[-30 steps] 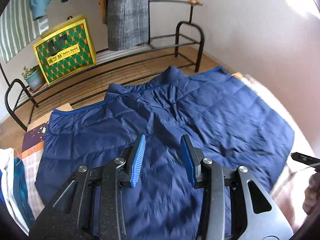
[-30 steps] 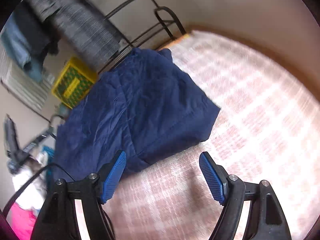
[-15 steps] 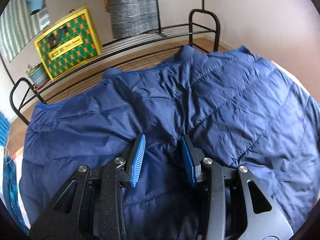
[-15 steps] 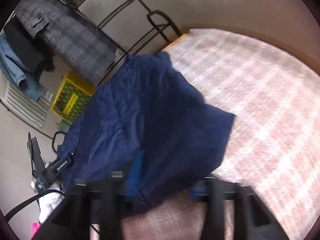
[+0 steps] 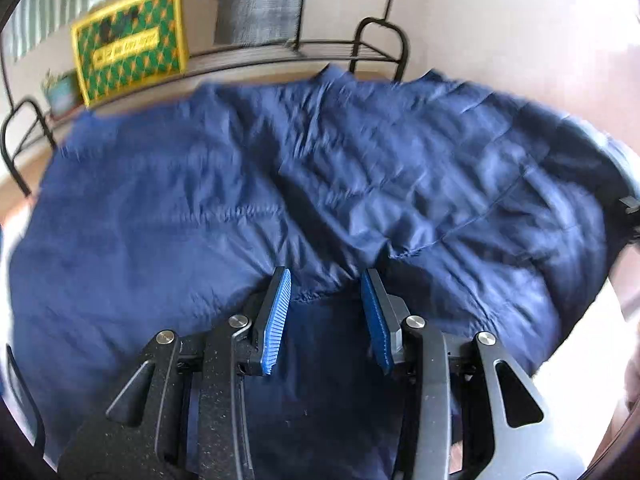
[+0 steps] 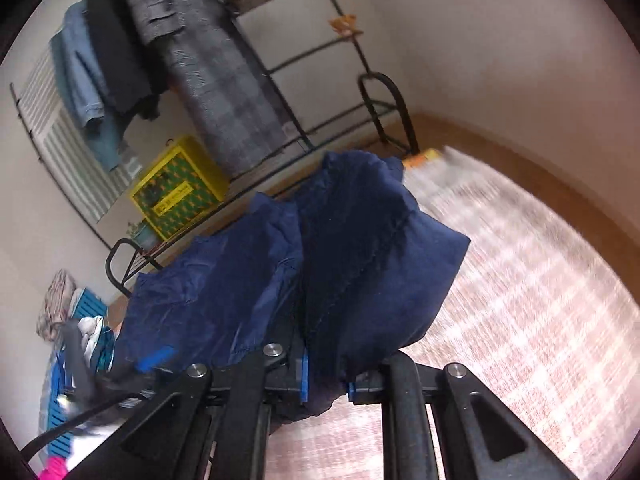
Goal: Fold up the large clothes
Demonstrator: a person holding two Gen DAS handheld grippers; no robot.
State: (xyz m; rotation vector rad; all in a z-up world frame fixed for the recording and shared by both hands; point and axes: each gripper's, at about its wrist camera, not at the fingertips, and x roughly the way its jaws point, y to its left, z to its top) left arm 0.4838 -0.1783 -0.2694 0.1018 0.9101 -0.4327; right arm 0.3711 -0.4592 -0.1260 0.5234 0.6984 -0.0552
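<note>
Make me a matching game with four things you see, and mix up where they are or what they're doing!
Things:
1. jacket
2. yellow bag
3. grey coat
4. left gripper

States:
a. hanging from the rack
b. open, fingers either side of a bunched fold
c. navy, pinched by the right gripper
d. standing on the low shelf

Pairs: 1-c, 2-d, 3-a, 4-b

The left claw (image 5: pixel 326 308) stands with its blue-padded jaws parted, fingertips pressed into the navy jacket (image 5: pixel 360 184), a ridge of whose fabric rises between them. The right claw (image 6: pixel 326 380) has its jaws drawn close on a fold of that jacket's edge, the cloth bunched between the pads.
</note>
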